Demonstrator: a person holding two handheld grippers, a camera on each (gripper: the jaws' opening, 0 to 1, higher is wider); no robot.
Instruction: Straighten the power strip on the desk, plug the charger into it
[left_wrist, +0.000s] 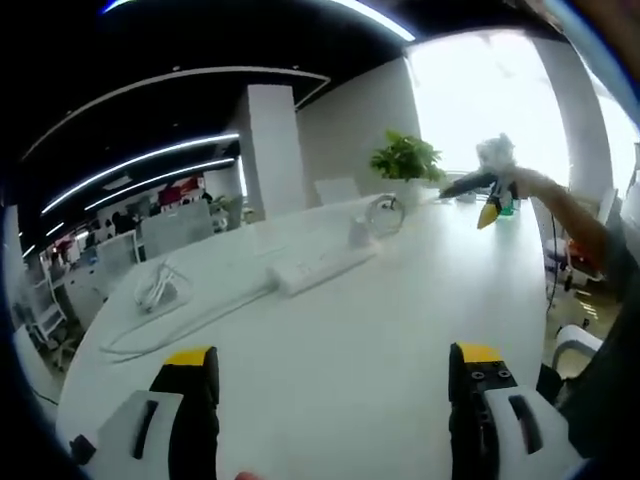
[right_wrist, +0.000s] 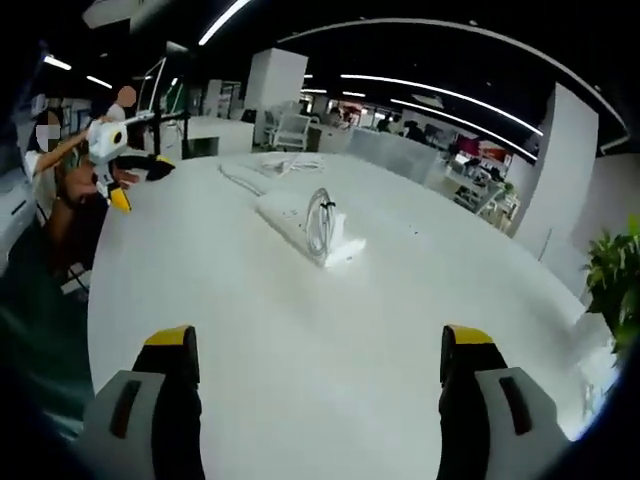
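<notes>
- Open-plan office; large white round desk (left_wrist: 380, 330).
- White rectangular power strip (left_wrist: 318, 268) lies mid-desk, skewed; its cable (left_wrist: 190, 322) trails off.
- White charger with coiled cable (right_wrist: 322, 228) sits at the strip's end, apparently unplugged.
- Left gripper (left_wrist: 335, 385) and right gripper (right_wrist: 318, 365): jaws spread wide, empty, well apart from the strip.
- Judgement: both steps remain.

charger (left_wrist: 359, 232) too small, plant (right_wrist: 615, 285) edge-cropped
</notes>
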